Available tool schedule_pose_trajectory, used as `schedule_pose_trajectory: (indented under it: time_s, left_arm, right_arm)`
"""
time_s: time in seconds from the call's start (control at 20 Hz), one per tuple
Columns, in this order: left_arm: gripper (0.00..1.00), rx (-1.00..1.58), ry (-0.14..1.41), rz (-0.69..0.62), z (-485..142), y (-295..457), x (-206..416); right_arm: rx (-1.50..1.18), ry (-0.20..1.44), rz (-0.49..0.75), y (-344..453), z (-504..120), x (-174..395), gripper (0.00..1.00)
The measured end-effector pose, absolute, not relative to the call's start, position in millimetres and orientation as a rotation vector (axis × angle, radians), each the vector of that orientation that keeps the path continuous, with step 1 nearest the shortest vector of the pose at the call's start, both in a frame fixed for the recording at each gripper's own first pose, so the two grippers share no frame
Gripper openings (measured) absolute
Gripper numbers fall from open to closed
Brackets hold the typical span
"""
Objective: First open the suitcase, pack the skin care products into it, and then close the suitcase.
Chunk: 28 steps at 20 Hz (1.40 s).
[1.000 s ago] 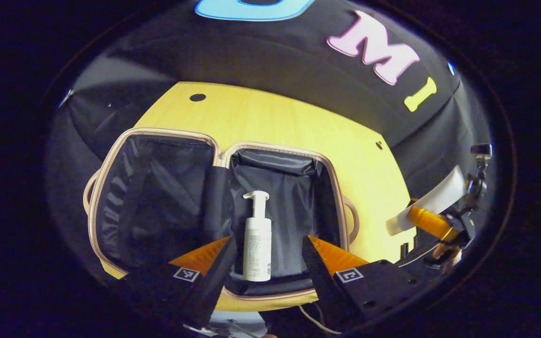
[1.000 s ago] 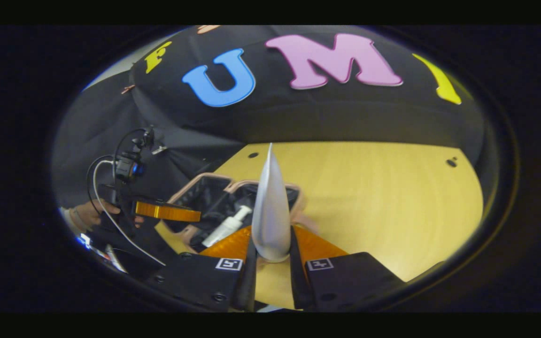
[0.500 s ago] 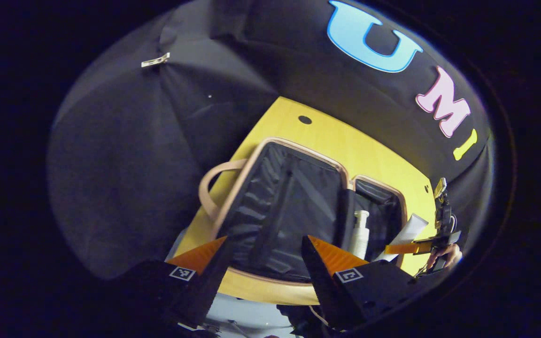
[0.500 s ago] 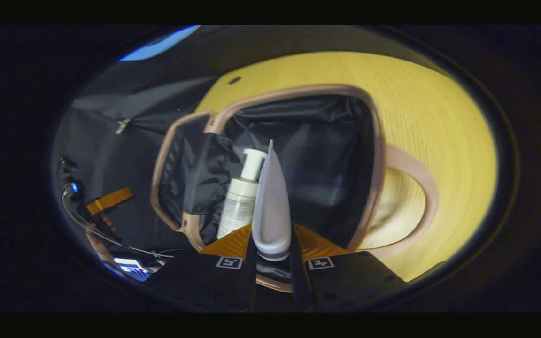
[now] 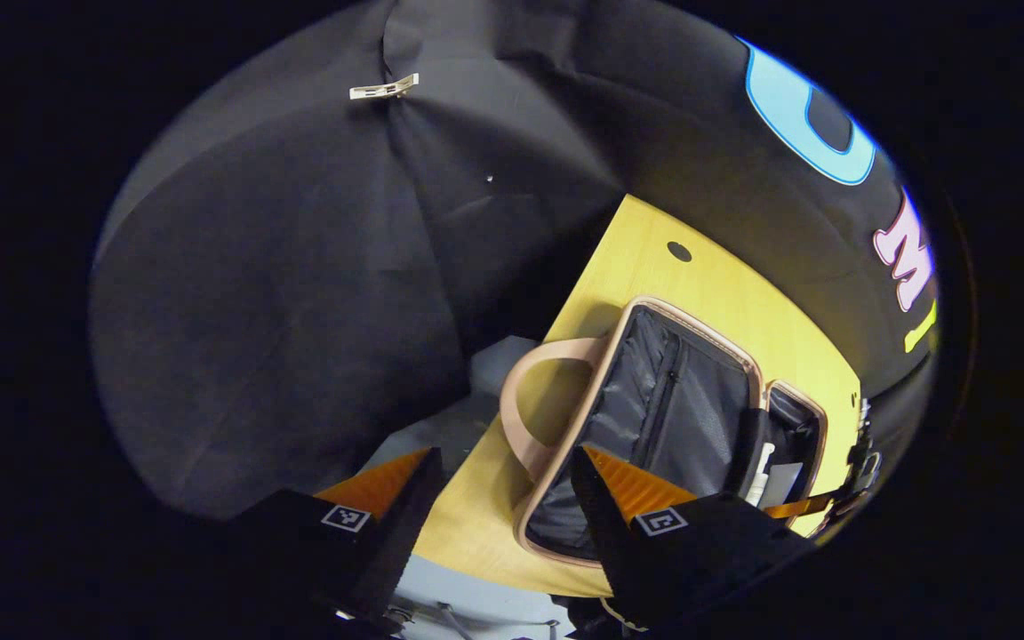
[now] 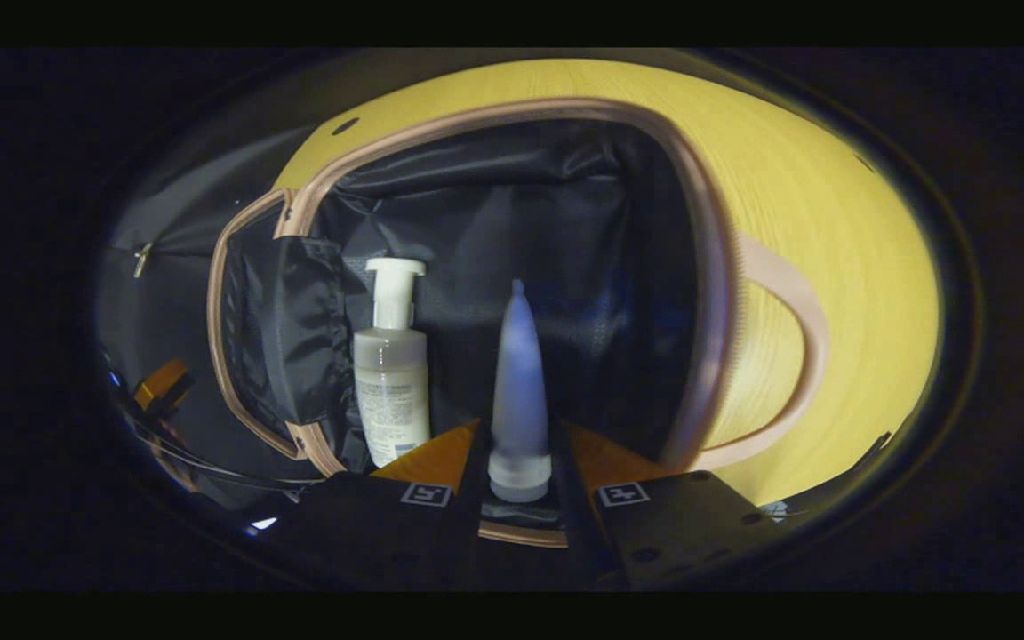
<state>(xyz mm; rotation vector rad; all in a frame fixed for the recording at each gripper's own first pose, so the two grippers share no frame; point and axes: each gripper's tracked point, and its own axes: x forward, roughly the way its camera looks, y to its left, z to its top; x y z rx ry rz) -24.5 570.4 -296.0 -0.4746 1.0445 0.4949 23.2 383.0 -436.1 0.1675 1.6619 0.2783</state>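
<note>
1. The right gripper [image 6: 519,484] has its fingers closed in on a white tube [image 6: 518,391], cap end nearest, tip pointing into the open suitcase [image 6: 708,293]. In the right gripper view the tube hangs over the case's dark lining.
2. Just beside the tube lies a pump bottle [image 6: 392,364], already packed. Risk: a sideways release could knock the tube against the bottle, or the tube could roll toward the rim.
3. The fingers sit close to the case's near rim; lowering carelessly could catch that edge and shove the case.
4. The left gripper [image 5: 501,507] is spread wide and carries nothing, hovering off the table's [image 5: 654,267] corner near the case handle [image 5: 530,400]. Risk: with no hand steadying the case, a bump may slide it on the smooth wood.
5. The yellow table carries only the case; black cloth [image 5: 299,267] walls the booth behind.
</note>
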Motion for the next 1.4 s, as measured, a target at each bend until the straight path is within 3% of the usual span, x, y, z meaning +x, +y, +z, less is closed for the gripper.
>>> schedule_pose_trajectory:
  time_s: [0.15,0.25,0.45,0.75,0.95,1.05,1.2,1.3,1.4]
  left_arm:
    - [0.92,-0.459,1.032,0.522,-299,590,-11]
    - [0.92,-0.494,1.016,0.536,-302,600,3]
    - [0.92,-0.498,1.107,0.494,-328,606,20]
    - [0.92,-0.411,1.267,0.471,-370,611,28]
    - [0.90,-0.315,1.296,0.466,-396,618,43]
    - [0.83,-0.311,1.341,0.425,-412,613,43]
    - [0.27,-0.261,1.342,0.365,-413,605,56]
    - [0.14,-0.199,1.317,0.364,-403,609,57]
    - [0.08,-0.185,1.287,0.344,-389,606,58]
  right_arm:
    - [0.110,1.471,0.379,390,-398,46,0.60]
    - [0.141,1.389,0.431,399,-377,56,0.93]
    - [0.185,1.286,0.453,394,-347,69,0.94]
    - [0.136,1.254,0.454,357,-333,62,0.93]
    - [0.152,1.238,0.433,345,-326,57,0.93]
    - [0.172,1.225,0.412,339,-321,57,0.94]
    - [0.175,1.206,0.393,327,-311,52,0.93]
    - [0.176,1.205,0.388,319,-308,45,0.93]
    - [0.172,1.186,0.382,312,-305,43,0.93]
